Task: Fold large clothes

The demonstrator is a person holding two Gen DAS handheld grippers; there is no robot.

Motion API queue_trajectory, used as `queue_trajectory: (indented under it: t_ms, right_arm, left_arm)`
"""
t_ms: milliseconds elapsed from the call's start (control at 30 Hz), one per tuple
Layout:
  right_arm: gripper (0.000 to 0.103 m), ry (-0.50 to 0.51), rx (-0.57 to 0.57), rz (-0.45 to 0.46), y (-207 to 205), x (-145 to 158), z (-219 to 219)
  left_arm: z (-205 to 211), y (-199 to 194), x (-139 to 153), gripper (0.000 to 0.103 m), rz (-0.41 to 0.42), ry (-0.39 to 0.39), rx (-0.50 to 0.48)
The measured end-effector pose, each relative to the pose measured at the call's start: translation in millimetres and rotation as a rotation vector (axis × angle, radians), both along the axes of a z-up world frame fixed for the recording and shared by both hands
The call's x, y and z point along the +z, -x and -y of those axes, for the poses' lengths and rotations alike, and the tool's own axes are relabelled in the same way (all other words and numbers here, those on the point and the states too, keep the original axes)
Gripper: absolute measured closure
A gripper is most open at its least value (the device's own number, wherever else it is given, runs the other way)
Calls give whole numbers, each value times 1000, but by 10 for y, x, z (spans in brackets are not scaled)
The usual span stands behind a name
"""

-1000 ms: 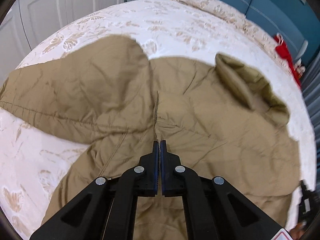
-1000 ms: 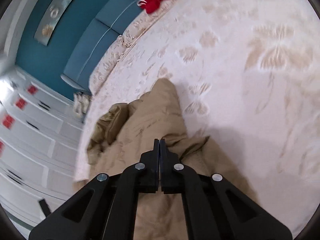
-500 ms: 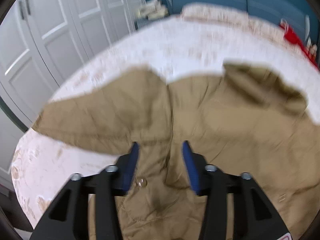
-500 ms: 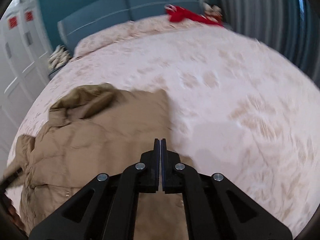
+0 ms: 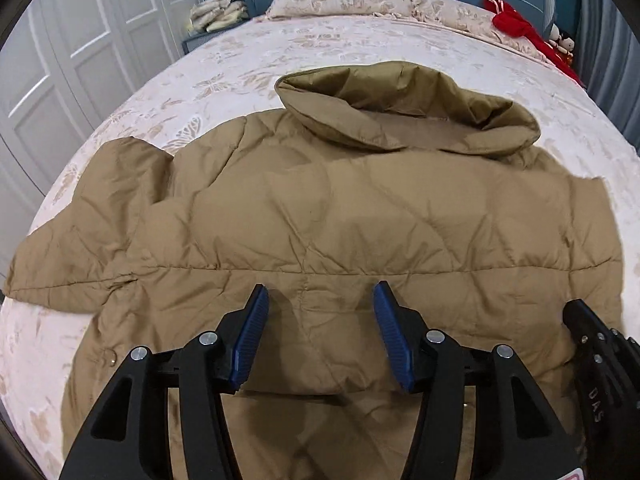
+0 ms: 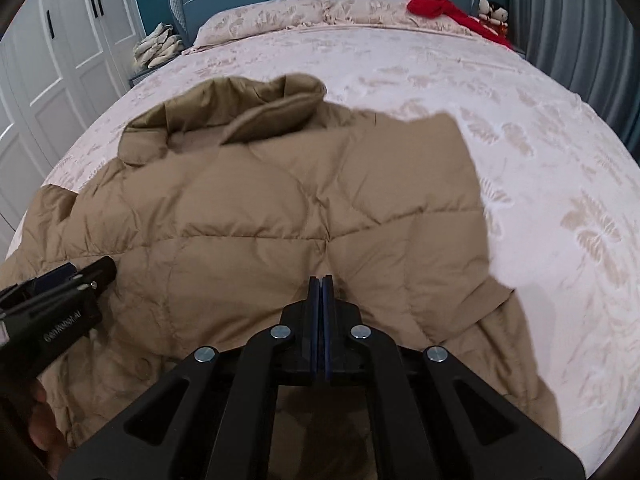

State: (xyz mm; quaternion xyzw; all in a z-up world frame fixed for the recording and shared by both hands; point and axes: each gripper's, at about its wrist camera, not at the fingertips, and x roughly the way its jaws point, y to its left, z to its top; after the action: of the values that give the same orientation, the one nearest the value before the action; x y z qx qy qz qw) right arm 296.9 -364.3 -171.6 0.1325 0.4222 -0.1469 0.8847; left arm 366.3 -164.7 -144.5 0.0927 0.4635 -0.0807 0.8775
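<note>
**Over the bed: one claw spreading, one pressed together**

On the bedspread (image 5: 360, 40) a tan padded coat (image 5: 340, 208) lies flat, collar (image 5: 400, 116) toward the pillows (image 6: 304, 10), one sleeve (image 5: 80, 232) out to the side in the left wrist view.

Left claw (image 5: 320, 300): angled steeply down over the coat's lower half. Jaws opening, blue pads (image 5: 250, 334) well apart. Coat fabric shows below the gap, but the pads do not press on it; nothing pinched. Whether the tips touch the cloth, cannot tell.

Right claw (image 6: 320, 284): also angled steeply down, over the coat's lower middle near a quilted seam. Jaws pressed together, no cloth visible between them. Contact with the coat, cannot tell.

Each claw shows at the edge of the other's view: right claw at the lower right edge of the left view, left claw at the lower left edge of the right view.

Red cloth (image 6: 436, 6) lies by the far pillows. White wardrobe doors (image 6: 60, 60) stand beside the bed.
</note>
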Motion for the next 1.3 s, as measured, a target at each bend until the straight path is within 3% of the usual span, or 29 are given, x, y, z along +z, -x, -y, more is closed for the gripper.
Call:
queue_trajectory:
  t_ms: [333, 567, 733, 833, 1067, 1200, 1300]
  right_arm:
    - [103, 9, -2, 7, 14, -188, -39]
    - [101, 72, -10, 20, 31, -80, -134]
    - [101, -30, 47, 66, 67, 97, -355]
    - [101, -19, 92, 47, -22, 108, -562]
    - [102, 28, 98, -22, -178, -99, -763]
    - [101, -14, 62, -12, -177, 53, -828]
    - [101, 51, 75, -22, -234, 72, -1023]
  left_arm:
    - [47, 98, -220, 46, 71, -22, -2]
    - [60, 127, -242, 46, 107, -24, -2]
    - [-11, 134, -199, 43, 100, -1, 12]
    - [-106, 158, -110, 41, 91, -6, 14]
    - [-788, 197, 206, 42, 92, 17, 111]
    - [-1374, 143, 322, 42, 83, 14, 195]
    - [-1909, 82, 322, 39, 28, 98, 291]
